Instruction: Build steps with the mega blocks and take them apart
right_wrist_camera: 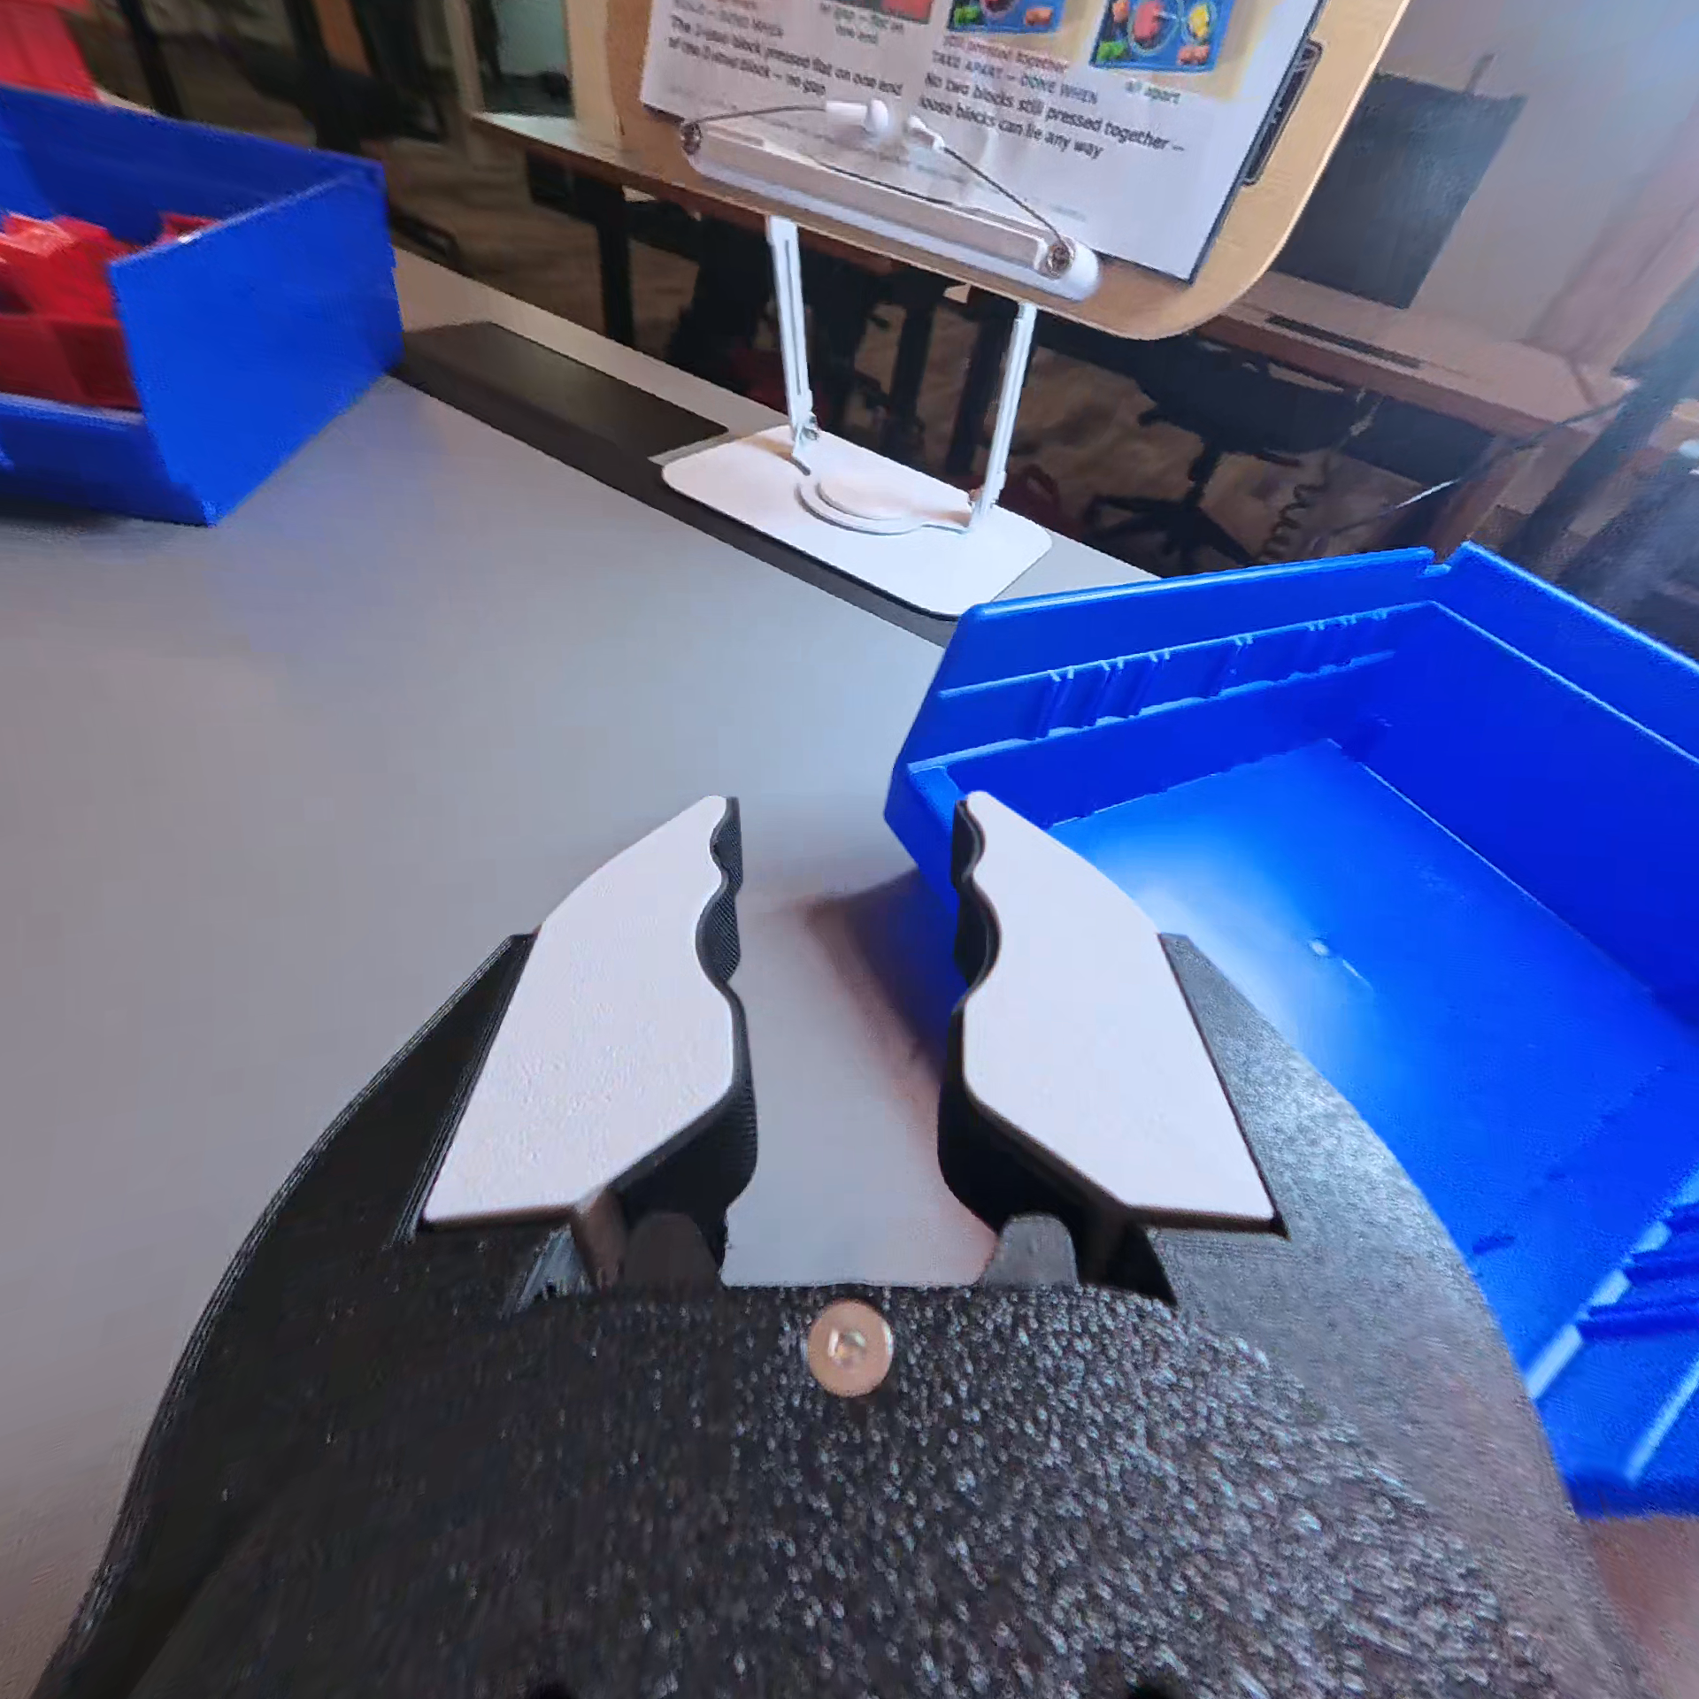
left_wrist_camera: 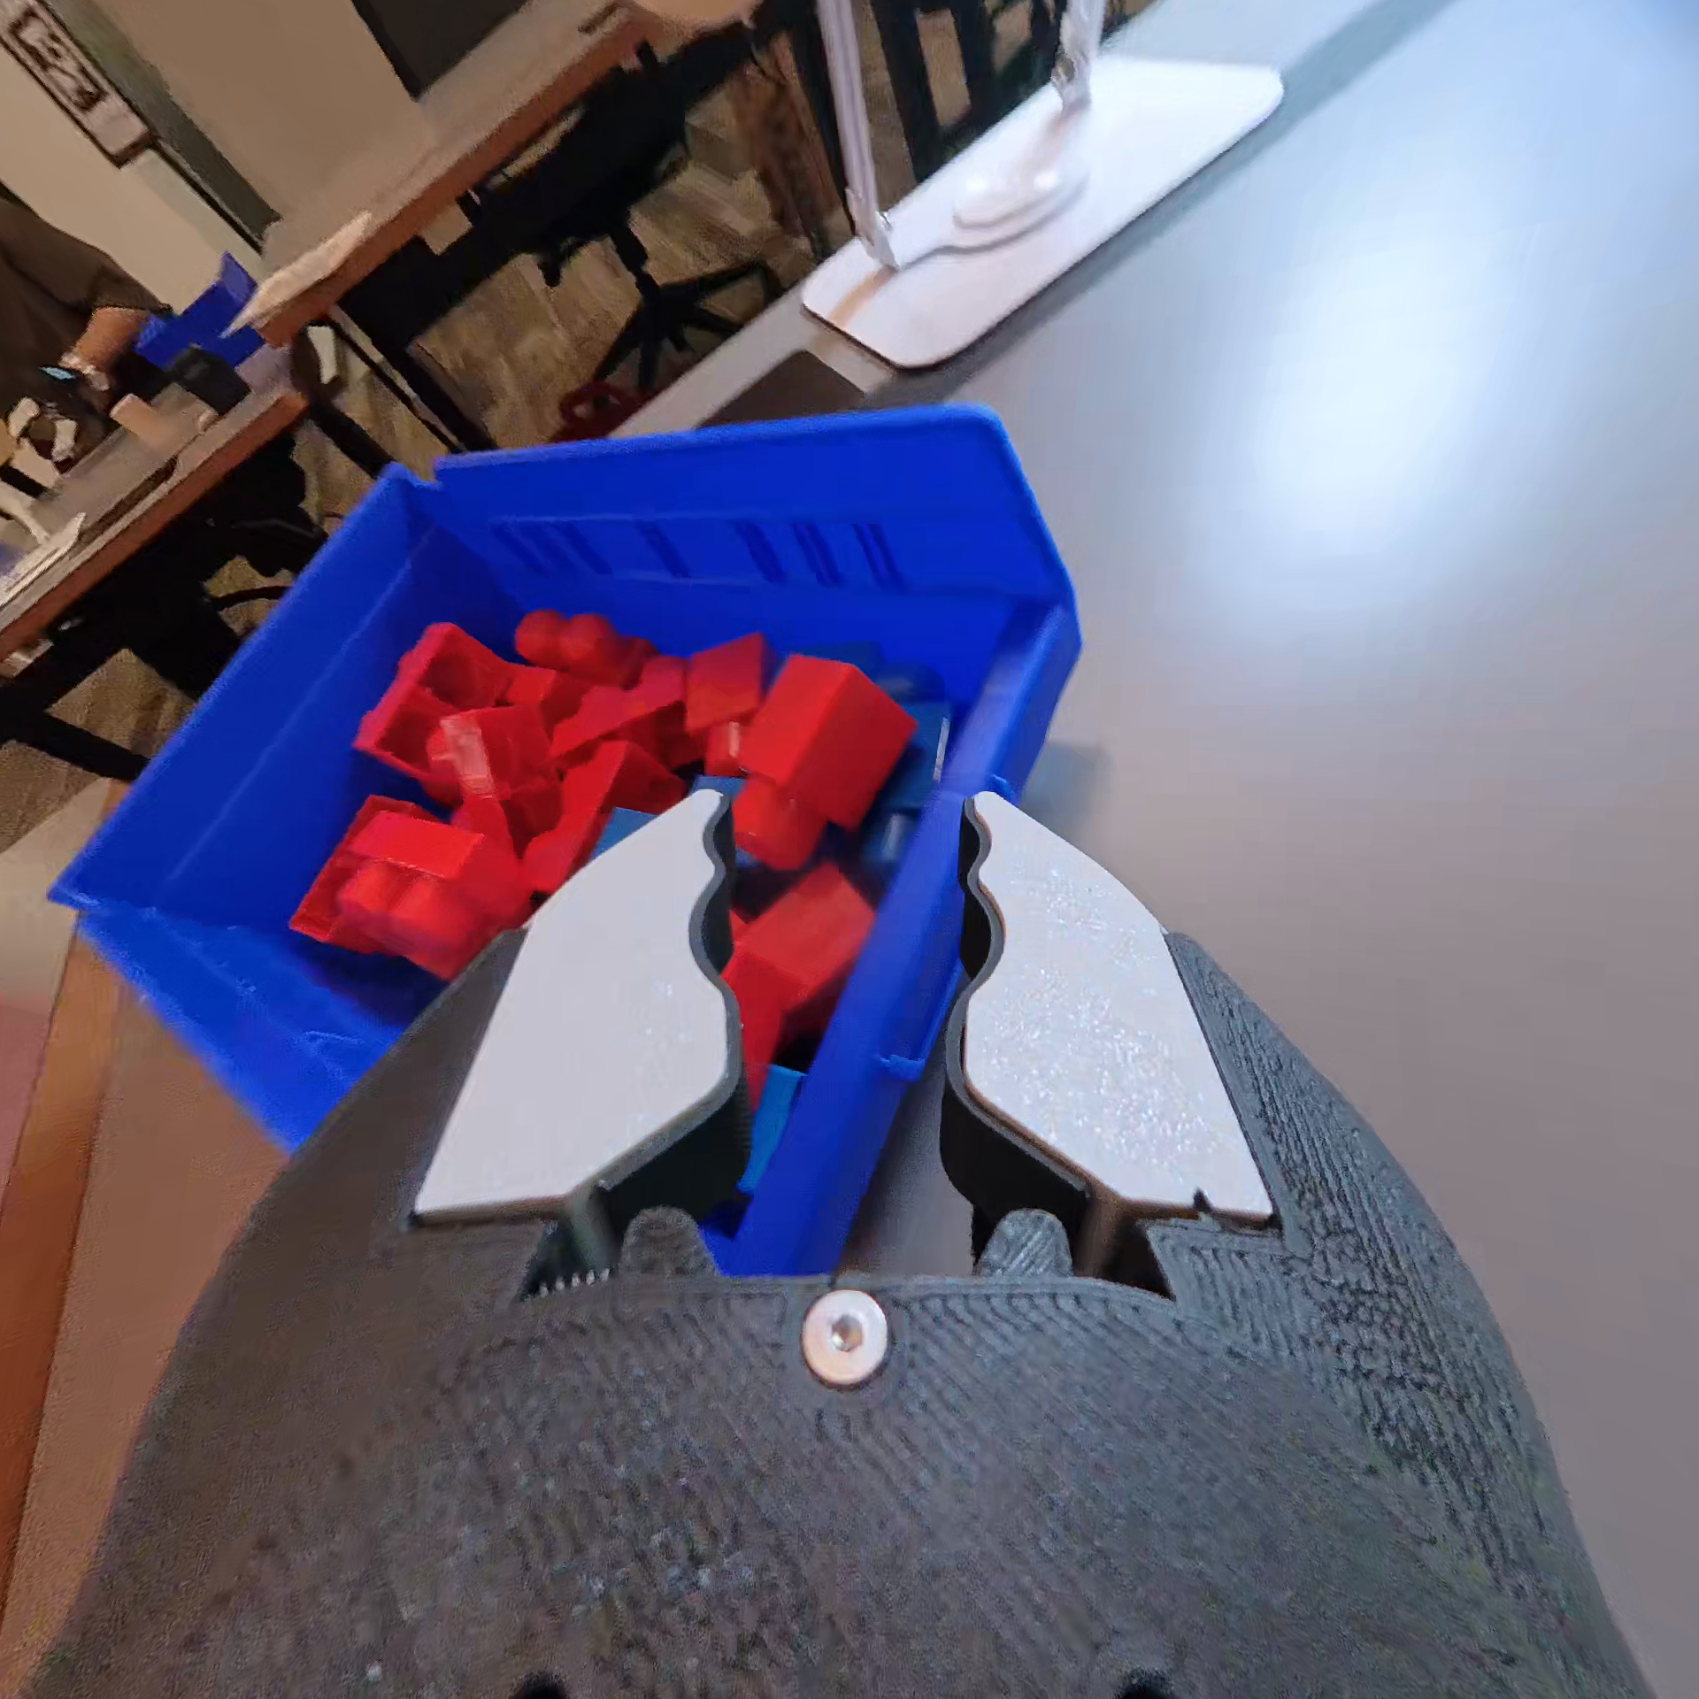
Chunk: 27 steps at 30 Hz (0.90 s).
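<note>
Your left gripper (left_wrist_camera: 846, 827) hung with jaws wide over the near wall of the full bin (left_wrist_camera: 276, 781), holding nothing. The red blocks (left_wrist_camera: 552, 781) lay heaped inside it, a few blue ones among them. Your right gripper (right_wrist_camera: 846, 827) was wide too, empty, over the table (right_wrist_camera: 368, 735) just beside the empty bin (right_wrist_camera: 1379, 919). A stand (right_wrist_camera: 855, 515) stood behind.

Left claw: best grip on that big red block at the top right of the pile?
Likely across its two flat side faces, coming from above. The big red block sits tilted atop the pile in the blue bin, sides exposed; the left claw is open.
</note>
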Available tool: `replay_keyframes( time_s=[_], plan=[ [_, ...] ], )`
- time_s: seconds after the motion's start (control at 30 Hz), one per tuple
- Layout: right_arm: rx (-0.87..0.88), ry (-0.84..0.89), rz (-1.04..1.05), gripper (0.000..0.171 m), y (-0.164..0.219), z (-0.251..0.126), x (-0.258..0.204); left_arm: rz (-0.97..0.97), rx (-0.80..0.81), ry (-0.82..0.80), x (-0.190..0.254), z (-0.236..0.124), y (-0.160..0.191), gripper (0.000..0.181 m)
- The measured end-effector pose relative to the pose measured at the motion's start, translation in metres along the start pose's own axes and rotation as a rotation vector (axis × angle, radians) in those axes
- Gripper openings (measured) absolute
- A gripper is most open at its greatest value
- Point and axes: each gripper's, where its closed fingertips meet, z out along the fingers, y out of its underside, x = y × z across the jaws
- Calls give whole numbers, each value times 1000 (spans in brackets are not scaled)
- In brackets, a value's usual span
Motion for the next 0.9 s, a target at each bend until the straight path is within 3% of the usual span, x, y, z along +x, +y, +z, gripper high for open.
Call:
replay_keyframes(
  time_s=[0.27, 0.43, 0.6, 0.77, 0.9],
  plan=[
    [41, -40, 50, 44, -2, 0, -8, -60, -78, -104, -70, -15, -18, 50],
    [32, -59, 153, 40, 2, -5, -5, -116, -195, 0, -103, -1, -17, 42],
    [34, -84, 191, 37, 1, -5, -7, -82, -442, 123, -115, 14, 17, 46],
    [8, -100, 177, 34, 7, -3, -14, -84, -616, 507, -62, 14, 42, 52],
    [-9, -95, 169, 33, 11, -2, -13, 114, -793, 605, -39, 6, 66, 59]
  ],
)
